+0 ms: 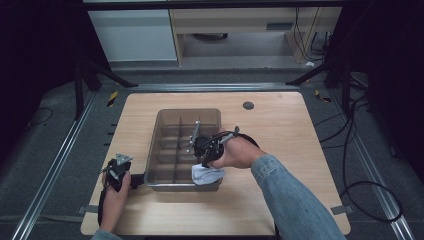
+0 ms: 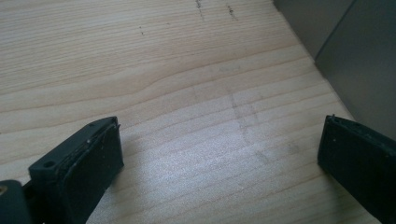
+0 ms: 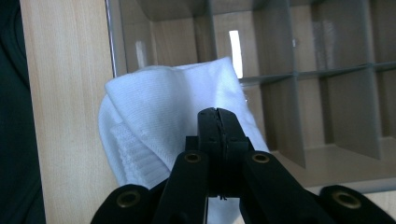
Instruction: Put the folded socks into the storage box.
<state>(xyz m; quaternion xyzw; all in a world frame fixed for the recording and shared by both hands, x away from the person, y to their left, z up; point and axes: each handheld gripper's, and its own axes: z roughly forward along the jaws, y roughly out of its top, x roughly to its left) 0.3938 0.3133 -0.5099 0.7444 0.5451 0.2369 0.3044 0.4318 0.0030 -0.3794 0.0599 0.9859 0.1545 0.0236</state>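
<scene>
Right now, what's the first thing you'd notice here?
The white sock jumps out: the right gripper pinches it shut, right over the near right corner of the see-through divided bin in the middle of the wooden table. The left gripper sits open on the table beside the bin's near left corner.

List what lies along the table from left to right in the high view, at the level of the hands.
Left tongs → compartment tray → white cloth held by the right tongs → denim sleeve.
</scene>
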